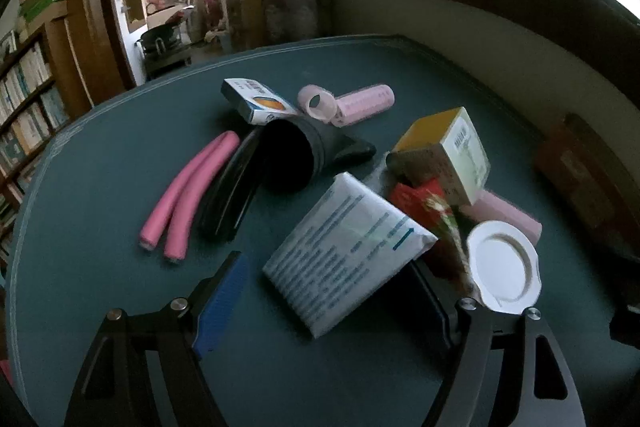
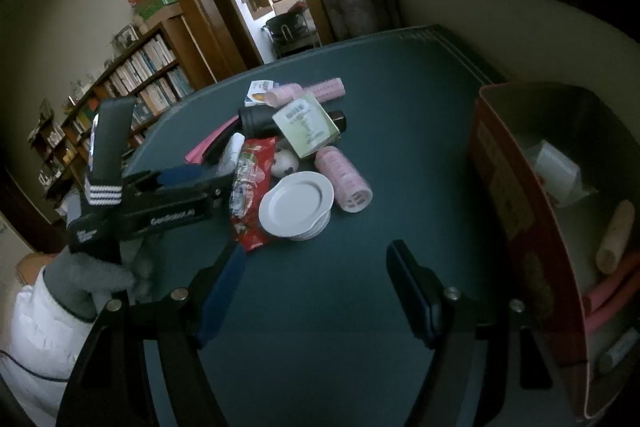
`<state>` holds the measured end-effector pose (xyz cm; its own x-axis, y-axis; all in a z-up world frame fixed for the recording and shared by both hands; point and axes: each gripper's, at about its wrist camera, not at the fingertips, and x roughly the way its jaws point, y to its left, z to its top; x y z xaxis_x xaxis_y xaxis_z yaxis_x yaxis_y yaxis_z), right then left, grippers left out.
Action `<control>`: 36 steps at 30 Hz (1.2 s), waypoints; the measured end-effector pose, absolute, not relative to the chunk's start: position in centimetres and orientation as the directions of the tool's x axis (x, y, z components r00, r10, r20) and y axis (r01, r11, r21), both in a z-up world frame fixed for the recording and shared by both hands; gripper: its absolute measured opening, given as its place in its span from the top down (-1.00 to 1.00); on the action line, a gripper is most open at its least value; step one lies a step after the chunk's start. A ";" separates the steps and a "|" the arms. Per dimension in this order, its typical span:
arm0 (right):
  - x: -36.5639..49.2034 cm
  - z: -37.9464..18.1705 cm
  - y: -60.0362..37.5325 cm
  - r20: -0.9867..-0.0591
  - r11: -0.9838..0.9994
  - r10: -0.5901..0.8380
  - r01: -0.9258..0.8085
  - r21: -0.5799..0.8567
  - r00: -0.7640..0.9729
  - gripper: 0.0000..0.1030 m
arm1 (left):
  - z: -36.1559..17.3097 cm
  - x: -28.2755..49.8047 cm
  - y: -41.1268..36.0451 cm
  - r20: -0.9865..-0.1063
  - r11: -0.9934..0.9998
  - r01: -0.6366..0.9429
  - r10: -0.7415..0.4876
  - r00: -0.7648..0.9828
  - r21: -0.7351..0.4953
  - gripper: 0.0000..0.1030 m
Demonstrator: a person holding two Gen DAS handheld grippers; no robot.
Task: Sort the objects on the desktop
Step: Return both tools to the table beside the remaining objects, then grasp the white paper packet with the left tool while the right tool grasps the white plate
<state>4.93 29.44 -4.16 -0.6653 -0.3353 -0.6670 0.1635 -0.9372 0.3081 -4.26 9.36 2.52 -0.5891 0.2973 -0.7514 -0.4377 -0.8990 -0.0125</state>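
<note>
A heap of desktop objects lies on the dark green table (image 1: 120, 187). A white tissue pack (image 1: 348, 251) sits between the fingers of my left gripper (image 1: 324, 263), which is open. The blue left pad (image 1: 224, 295) stands clear of the pack, and the pack's right corner hides the other fingertip. Around it lie two pink foam rods (image 1: 188, 195), a black pouch (image 1: 288, 155), a yellow-green box (image 1: 448, 151), a red snack packet (image 1: 420, 203) and a white lid (image 1: 502, 265). My right gripper (image 2: 320, 291) hangs open over bare table, nothing between its fingers, just short of the white lid (image 2: 296, 203).
A red cardboard box (image 2: 516, 211) stands at the right table edge holding pink rods, a beige roller and a white item. Pink hair rollers (image 1: 348, 105) and a small blue-white box (image 1: 256, 99) lie at the far side of the heap. A bookshelf (image 2: 132, 75) stands behind.
</note>
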 end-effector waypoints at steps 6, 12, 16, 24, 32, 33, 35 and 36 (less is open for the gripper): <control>4.6 -4.5 29.3 -0.673 -0.936 -0.340 0.166 0.311 -0.657 -0.49 | 2.1 -5.5 9.4 -0.757 -0.901 -0.432 0.308 -0.576 -0.038 -0.55; 4.2 -4.9 28.8 -0.684 -0.936 -0.342 0.170 0.308 -0.644 -0.49 | 1.8 -5.4 8.5 -0.755 -0.913 -0.400 0.318 -0.573 -0.081 0.04; 3.8 -5.2 28.6 -0.692 -0.936 -0.343 0.171 0.307 -0.635 -0.49 | 2.3 -4.5 7.4 -0.744 -0.917 -0.377 0.340 -0.575 -0.127 0.10; 2.2 -5.9 27.5 -0.711 -0.937 -0.346 0.186 0.296 -0.612 -0.49 | 3.5 -1.5 4.5 -0.705 -0.926 -0.320 0.364 -0.609 -0.201 0.32; 1.2 -6.4 26.3 -0.726 -0.941 -0.337 0.196 0.275 -0.599 -0.49 | 2.9 -1.6 3.7 -0.713 -0.935 -0.276 0.348 -0.609 -0.221 0.31; 1.2 -6.4 26.3 -0.726 -0.941 -0.337 0.194 0.276 -0.599 -0.49 | 2.9 -1.7 3.7 -0.715 -0.934 -0.275 0.351 -0.605 -0.226 0.31; 1.3 -6.5 26.3 -0.728 -0.942 -0.336 0.190 0.278 -0.598 -0.49 | 2.9 -2.1 3.8 -0.715 -0.934 -0.274 0.352 -0.604 -0.229 0.31; 1.3 -6.5 26.4 -0.729 -0.941 -0.336 0.189 0.279 -0.596 -0.49 | 2.9 -2.4 3.9 -0.716 -0.936 -0.271 0.347 -0.606 -0.224 0.31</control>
<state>1.27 26.38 -6.53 -0.5962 -0.3359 -0.7292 0.1891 -0.9415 0.2791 -2.40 3.90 2.86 -0.6055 0.3470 -0.7162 -0.2709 -0.9361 -0.2245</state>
